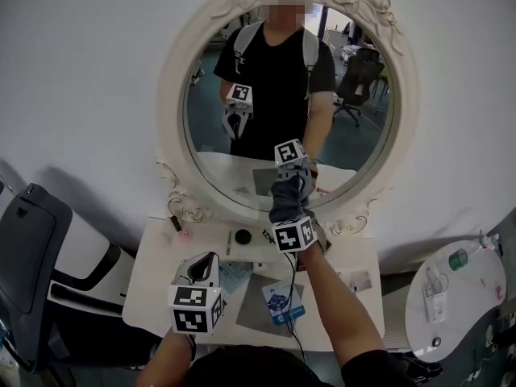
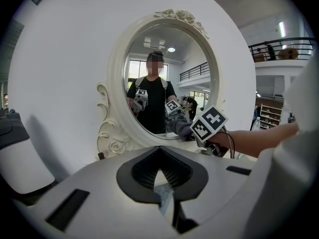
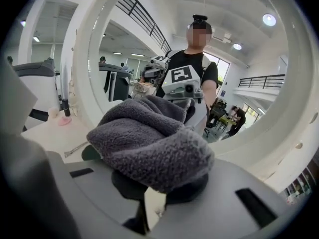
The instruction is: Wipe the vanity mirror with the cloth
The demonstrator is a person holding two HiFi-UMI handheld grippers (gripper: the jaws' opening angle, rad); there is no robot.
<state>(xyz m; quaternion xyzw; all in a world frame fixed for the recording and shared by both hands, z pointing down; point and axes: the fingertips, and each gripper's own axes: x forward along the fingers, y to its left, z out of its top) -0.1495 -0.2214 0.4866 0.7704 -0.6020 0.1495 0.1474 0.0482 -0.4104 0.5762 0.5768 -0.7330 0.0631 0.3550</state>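
From the head view, the right tongs [image 1: 291, 190] were reached far over the white table [image 1: 157, 274]. They were clenched on a dark grey cloth [image 1: 285, 203]. The cloth was bunched against the lower edge of the oval vanity mirror [image 1: 242, 79], right where it met its own reflection. Its tips were buried in the fabric, and the arm covered part of the table. The left tongs [image 1: 201, 266] hovered near me at the left, closed and empty, above some flat papers [image 1: 274, 301] whose print I could not read. The mirror's carved cream frame was cut off at the top.

In the left gripper view, the dark ribbed pads [image 2: 144, 171] met at their tips with nothing between them. Only a pale sliver showed through the gap below. Beyond them, the cloth [image 2: 182, 129] sat at the mirror's bottom rim.

In the right gripper view, the fleecy, nubbly cloth [image 3: 149, 143] filled the middle and hid both tips. The smooth, rounded frame [image 3: 83, 59] curved round it. A small pink thing [image 3: 64, 120] lay far left, too blurred to identify.
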